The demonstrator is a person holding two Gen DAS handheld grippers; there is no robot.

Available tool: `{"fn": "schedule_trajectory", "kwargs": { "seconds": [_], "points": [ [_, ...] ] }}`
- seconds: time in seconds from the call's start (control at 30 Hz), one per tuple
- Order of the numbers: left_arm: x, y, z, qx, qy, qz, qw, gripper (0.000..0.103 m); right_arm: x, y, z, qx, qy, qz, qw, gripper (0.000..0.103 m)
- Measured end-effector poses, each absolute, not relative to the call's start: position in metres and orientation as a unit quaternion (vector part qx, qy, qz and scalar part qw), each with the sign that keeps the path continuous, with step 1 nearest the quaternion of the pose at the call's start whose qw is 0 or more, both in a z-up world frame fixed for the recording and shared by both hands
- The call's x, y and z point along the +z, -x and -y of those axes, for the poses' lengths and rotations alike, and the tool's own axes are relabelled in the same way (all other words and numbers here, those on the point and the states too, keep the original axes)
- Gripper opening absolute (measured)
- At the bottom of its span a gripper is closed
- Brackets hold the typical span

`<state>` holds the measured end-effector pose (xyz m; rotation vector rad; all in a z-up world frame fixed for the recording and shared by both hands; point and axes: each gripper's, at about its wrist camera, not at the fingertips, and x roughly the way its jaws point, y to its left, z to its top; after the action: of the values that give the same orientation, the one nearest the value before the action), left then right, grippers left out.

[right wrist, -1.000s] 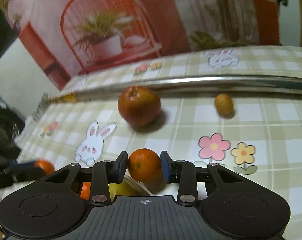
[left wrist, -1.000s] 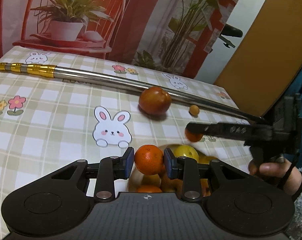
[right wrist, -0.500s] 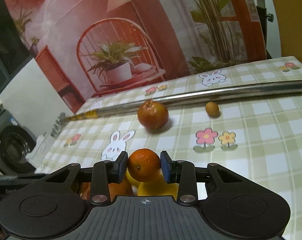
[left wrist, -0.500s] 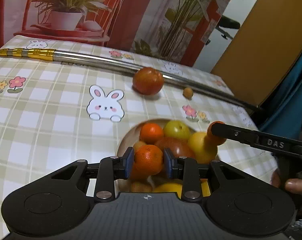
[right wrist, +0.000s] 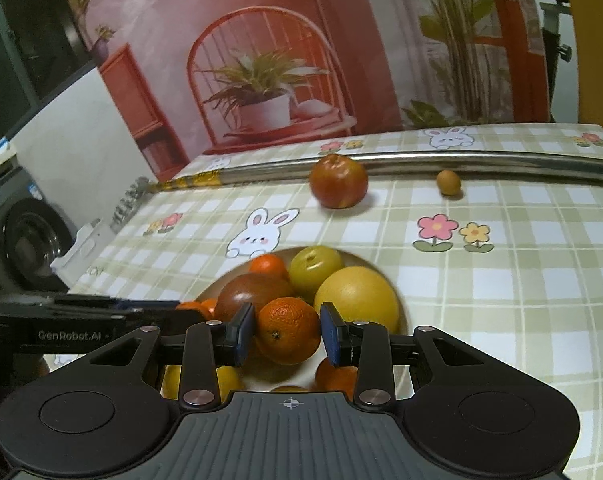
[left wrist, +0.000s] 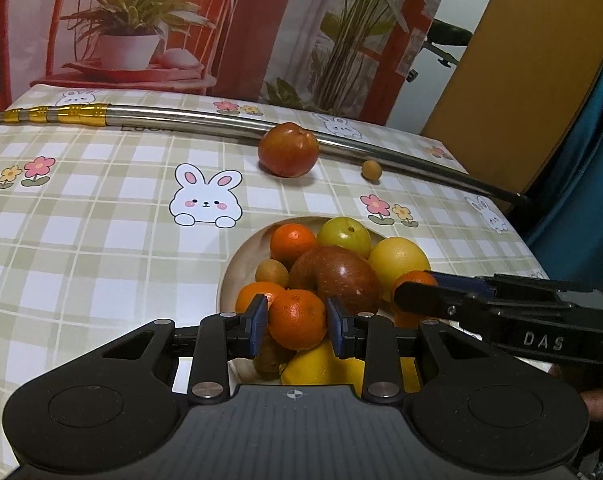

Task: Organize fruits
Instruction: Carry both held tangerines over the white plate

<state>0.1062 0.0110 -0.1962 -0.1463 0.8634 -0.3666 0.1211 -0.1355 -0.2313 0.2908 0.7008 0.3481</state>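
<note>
My left gripper (left wrist: 297, 324) is shut on a tangerine (left wrist: 298, 319), held just above the near side of a pale plate (left wrist: 237, 256) heaped with several fruits. My right gripper (right wrist: 287, 332) is shut on another tangerine (right wrist: 288, 330) over the same plate (right wrist: 211, 288). In the left wrist view the right gripper (left wrist: 415, 294) reaches in from the right with its tangerine (left wrist: 415, 280) at its tip. In the right wrist view the left gripper (right wrist: 181, 310) comes in from the left. A red apple (left wrist: 288, 155) and a small round yellow-brown fruit (left wrist: 371, 169) lie loose on the cloth beyond the plate.
A long steel pole (left wrist: 205, 120) with a gold end lies across the far side of the checked bunny tablecloth (left wrist: 81, 216), right behind the loose apple (right wrist: 338, 182). A printed backdrop stands behind the table. A washing machine (right wrist: 25, 236) sits off the left edge.
Both grippers drew back over the plate with their tangerines; the pile of fruit now shows fully beneath them. The loose apple and small fruit lie farther off in both views.
</note>
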Motion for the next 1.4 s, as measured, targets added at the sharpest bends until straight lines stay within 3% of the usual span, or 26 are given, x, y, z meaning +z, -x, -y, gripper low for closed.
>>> {"fn": "schedule_trajectory", "kwargs": {
  "seconds": [1.4],
  "points": [
    [-0.201, -0.097, -0.01, -0.161, 0.067, -0.415, 0.893, 0.036, -0.243, -0.114, 0.116, 0.183, -0.099, -0.361, 0.909, 0.038]
  ]
}}
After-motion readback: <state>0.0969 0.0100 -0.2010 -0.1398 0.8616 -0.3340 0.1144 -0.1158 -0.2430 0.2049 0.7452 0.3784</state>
